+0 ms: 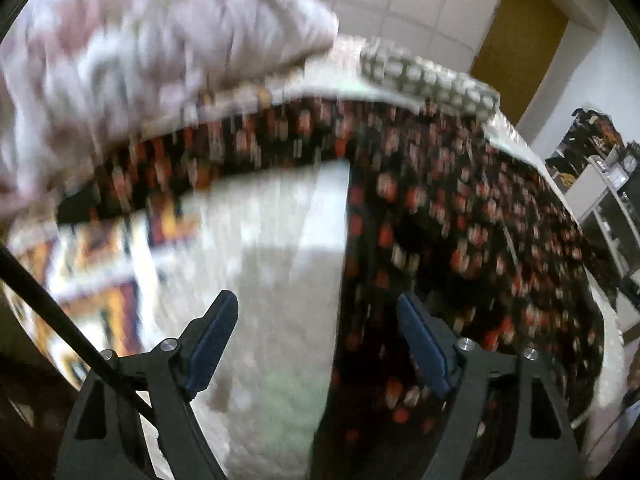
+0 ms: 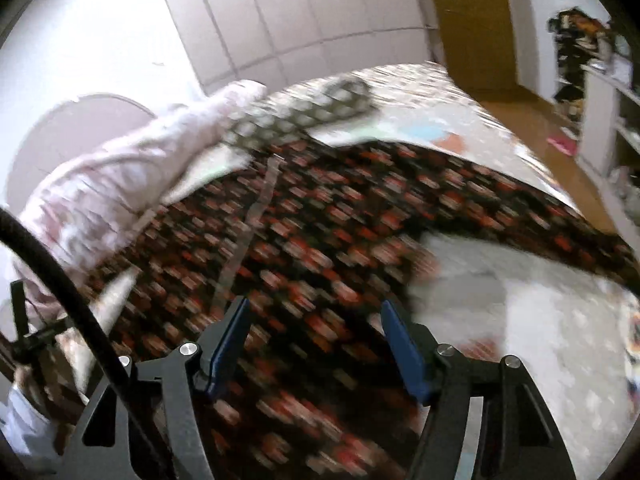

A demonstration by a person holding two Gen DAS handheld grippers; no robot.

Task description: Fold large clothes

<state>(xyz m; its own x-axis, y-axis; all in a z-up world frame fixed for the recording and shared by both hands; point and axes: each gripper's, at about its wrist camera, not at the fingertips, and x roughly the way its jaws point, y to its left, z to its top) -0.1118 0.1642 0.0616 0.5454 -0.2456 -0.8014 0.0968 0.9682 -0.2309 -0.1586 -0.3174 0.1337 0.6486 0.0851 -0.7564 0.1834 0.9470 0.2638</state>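
Two grippers hang over a bed (image 2: 560, 320) with their jaws apart and nothing in them. From the left gripper (image 1: 316, 316), the dark dress with red spots (image 1: 460, 220) lies spread from twelve o'clock round to three o'clock. From the right gripper (image 2: 314, 320), it lies under the fingers and up to twelve o'clock, with a pink pillow (image 2: 120, 184) at ten o'clock.

Both views heavily motion-smeared; black cloth with red-orange print (image 1: 460, 220) (image 2: 320, 248) streaked, pattern unreadable. Strong fisheye bending, dark vignette at rims. Glossy white wardrobe panels (image 2: 280, 12) glare toward 12 o'clock.
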